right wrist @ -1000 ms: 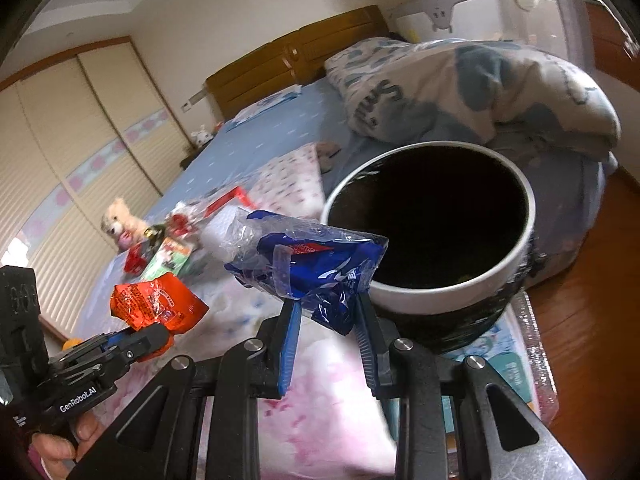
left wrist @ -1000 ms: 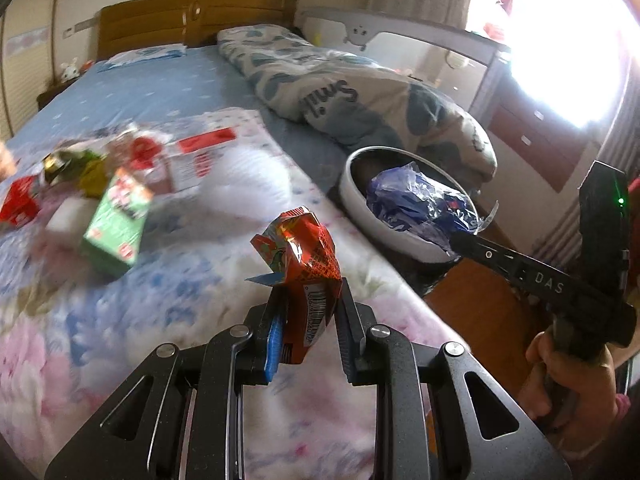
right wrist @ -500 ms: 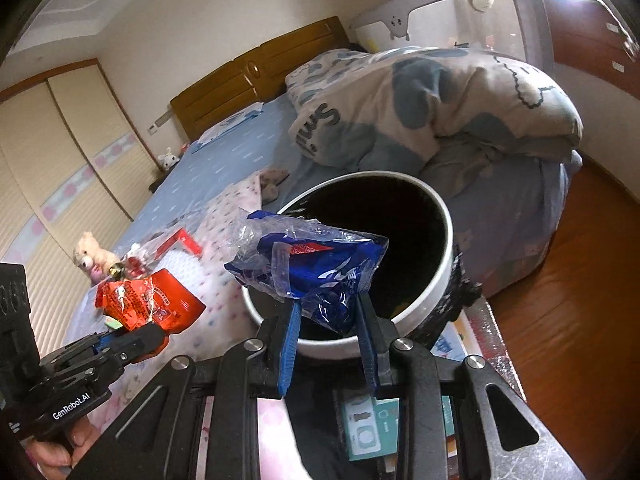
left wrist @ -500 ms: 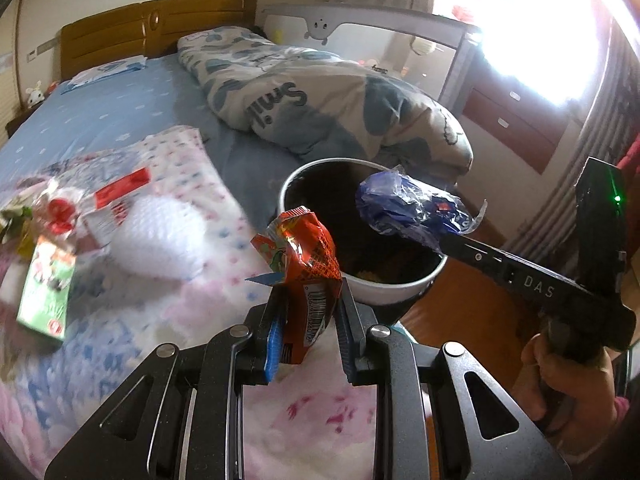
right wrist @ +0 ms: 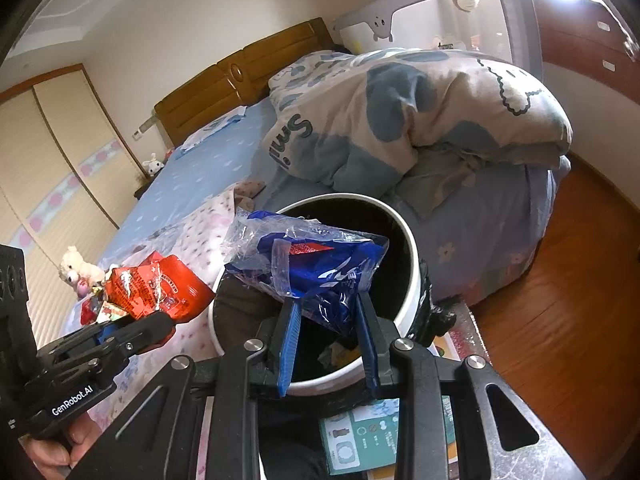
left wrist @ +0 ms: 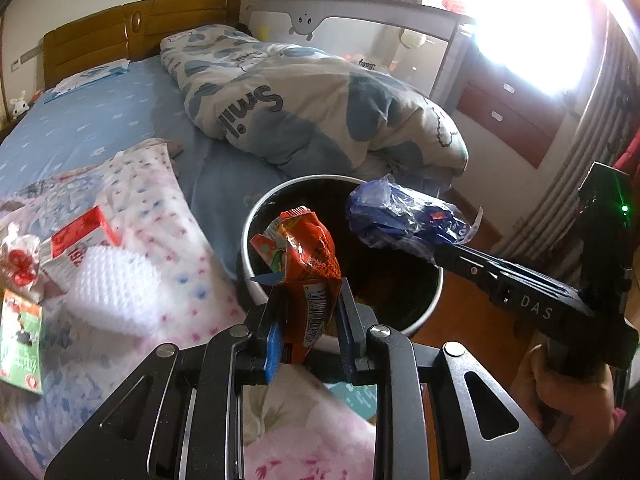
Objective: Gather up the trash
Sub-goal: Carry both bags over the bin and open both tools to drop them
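Looks like the carry-to-the-bin step is nearly wrapped up: both grippers are loaded and parked at the bin (left wrist: 280, 200). The left gripper (left wrist: 308, 336) is clamped on a red wrapper (left wrist: 300, 256), which sits over the bin's near-left rim, and the right gripper (right wrist: 328, 336) is clamped on a blue wrapper (right wrist: 312, 264) that hangs right over the dark opening. Next move is just letting go, I'd say: blue one could drop straight in, but the red one probably wants a nudge further over the mouth so it doesn't land on the bed (left wrist: 100, 128). More trash is left on the bed to the left, a red-white box (left wrist: 80, 236), a green carton (left wrist: 20, 344) and a white foam piece (left wrist: 116, 288). Compared with a second ago, the bin was further off to the right and only partly in view; now it's dead centre under both wrappers, and the bed litter has slid off to the left edge.
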The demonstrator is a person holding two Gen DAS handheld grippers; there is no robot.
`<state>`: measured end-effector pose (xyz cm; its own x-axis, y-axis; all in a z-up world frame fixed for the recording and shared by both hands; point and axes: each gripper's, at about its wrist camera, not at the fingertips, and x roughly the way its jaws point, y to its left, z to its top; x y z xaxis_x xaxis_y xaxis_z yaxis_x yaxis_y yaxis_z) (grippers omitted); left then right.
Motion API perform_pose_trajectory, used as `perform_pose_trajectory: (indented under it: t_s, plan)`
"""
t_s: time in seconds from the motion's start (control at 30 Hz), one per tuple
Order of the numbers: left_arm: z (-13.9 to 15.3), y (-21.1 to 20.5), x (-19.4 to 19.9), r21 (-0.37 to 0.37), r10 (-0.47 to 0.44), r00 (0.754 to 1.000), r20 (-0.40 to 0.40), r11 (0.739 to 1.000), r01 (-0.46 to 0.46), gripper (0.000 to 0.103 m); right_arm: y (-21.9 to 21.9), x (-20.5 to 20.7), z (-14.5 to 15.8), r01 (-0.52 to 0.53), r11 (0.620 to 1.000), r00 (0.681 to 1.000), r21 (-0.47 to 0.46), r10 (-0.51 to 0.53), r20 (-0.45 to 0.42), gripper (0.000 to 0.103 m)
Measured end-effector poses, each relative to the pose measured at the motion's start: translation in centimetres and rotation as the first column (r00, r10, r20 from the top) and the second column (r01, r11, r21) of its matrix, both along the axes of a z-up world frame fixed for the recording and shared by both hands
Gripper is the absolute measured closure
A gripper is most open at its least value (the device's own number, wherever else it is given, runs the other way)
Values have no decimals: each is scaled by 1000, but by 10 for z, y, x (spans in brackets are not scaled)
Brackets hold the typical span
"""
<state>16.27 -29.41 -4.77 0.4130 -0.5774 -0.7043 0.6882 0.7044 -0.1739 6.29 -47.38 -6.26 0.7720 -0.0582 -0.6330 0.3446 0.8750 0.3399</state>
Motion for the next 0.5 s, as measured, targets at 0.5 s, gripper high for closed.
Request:
perform_pose_trajectory:
  t_s: [0.5]
  plan:
    - [-14, -19, 16, 22, -6, 999, -45, 1000, 7, 79, -8, 17, -6, -9, 1000, 999, -2, 9, -39, 74]
